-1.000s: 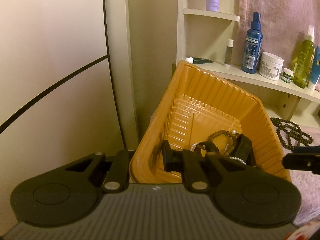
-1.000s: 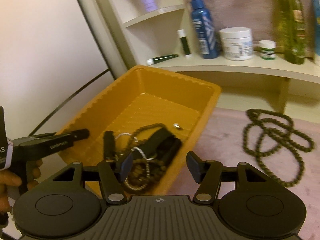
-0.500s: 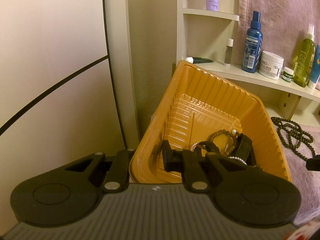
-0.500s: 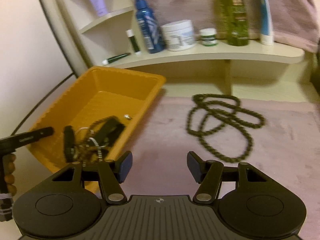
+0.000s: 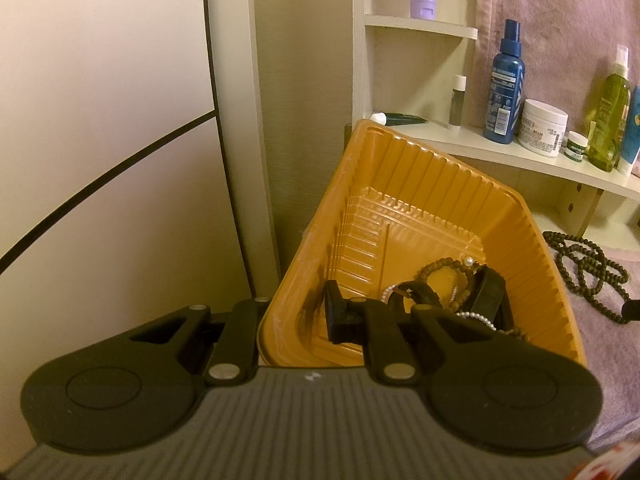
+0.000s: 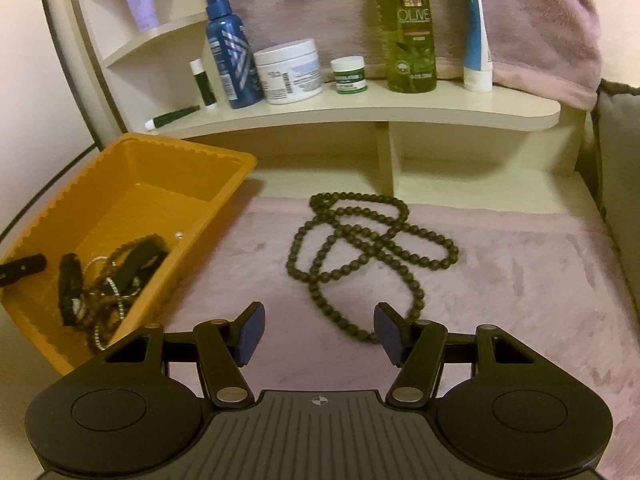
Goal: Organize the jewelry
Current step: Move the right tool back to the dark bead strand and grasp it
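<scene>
My left gripper [image 5: 306, 312] is shut on the near left wall of an orange plastic tray [image 5: 440, 176], one finger inside and one outside. The tray [image 6: 180, 150] holds a tangle of bracelets, a pearl strand and a dark watch [image 6: 116, 280], which the left wrist view shows at the tray's right side [image 5: 452, 288]. A long dark bead necklace [image 6: 372, 236] lies in loops on the pink cloth to the right of the tray. My right gripper [image 6: 320, 330] hangs open and empty over the cloth, just short of the necklace's near loop.
A cream shelf [image 6: 360, 114] behind the cloth carries a blue spray bottle [image 6: 230, 48], a white jar [image 6: 290, 70], a small green-labelled jar [image 6: 349, 75], an olive-green bottle [image 6: 408, 28] and a tube. A cushion [image 6: 620, 168] borders the right edge. A pale wall stands left of the tray.
My right gripper has swung to the right, from above the tray to above the pink cloth in front of the bead necklace, still open. The left gripper and tray have stayed put.
</scene>
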Demonstrator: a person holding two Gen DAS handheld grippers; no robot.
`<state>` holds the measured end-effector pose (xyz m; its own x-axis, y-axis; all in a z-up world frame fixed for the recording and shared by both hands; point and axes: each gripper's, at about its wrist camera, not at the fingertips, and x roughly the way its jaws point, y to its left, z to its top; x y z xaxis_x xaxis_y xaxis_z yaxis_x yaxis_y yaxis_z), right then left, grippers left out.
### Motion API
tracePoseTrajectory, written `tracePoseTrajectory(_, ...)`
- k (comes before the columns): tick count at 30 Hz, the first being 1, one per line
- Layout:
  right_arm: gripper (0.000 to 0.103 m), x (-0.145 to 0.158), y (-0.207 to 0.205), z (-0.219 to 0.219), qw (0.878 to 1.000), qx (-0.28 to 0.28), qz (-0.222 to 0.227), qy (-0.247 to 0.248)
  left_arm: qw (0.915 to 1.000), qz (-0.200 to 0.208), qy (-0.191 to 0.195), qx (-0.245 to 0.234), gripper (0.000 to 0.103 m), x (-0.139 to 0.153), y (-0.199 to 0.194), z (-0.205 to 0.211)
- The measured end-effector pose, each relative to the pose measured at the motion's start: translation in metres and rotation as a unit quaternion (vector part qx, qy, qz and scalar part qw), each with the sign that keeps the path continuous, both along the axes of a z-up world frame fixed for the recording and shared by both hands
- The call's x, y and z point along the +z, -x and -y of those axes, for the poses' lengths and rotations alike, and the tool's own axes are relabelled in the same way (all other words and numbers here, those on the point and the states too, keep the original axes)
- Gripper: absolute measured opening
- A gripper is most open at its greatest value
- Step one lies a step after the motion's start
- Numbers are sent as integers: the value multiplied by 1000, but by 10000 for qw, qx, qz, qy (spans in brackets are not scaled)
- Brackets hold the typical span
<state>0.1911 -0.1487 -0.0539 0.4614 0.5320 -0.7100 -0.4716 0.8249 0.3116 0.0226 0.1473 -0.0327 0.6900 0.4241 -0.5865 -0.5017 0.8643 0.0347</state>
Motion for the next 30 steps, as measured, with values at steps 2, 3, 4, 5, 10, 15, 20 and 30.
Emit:
tracePoseTrajectory(2, 61, -2, -4, 1, 10000, -1, 30, 49, 10000, -10, 2, 3, 13, 0, 0, 0)
tracePoseTrajectory(3, 61, -3, -6, 2, 10000, -10, 50, 68, 10000, -15, -2, 2, 13, 0, -1, 0)
tracePoseTrajectory(4, 61, -4, -9, 2, 9999, -23, 71, 82, 10000, -19, -6, 1, 13, 0, -1, 1)
tracePoseTrajectory(5, 61, -5, -12, 3, 9999, -28, 85, 105, 10000, -24, -10, 0, 13, 0, -1, 1)
tracePoseTrajectory(10, 61, -13, -32, 7, 9996, -12, 222, 192, 10000, -45, -8, 3, 13, -1, -1, 1)
tracePoseTrajectory(15, 61, -20, -53, 8, 9988, 59, 371, 329, 10000, -59, -7, 5, 13, -1, 0, 0)
tracePoseTrajectory(20, 61, -26, -73, 6, 9979, 156, 478, 399, 10000, -68, -8, 11, 13, -2, 0, 0)
tracePoseTrajectory(30, 42, -38, -73, -18, 9912, 926, 697, 637, 10000, -85, 5, 24, 13, -2, -1, 0)
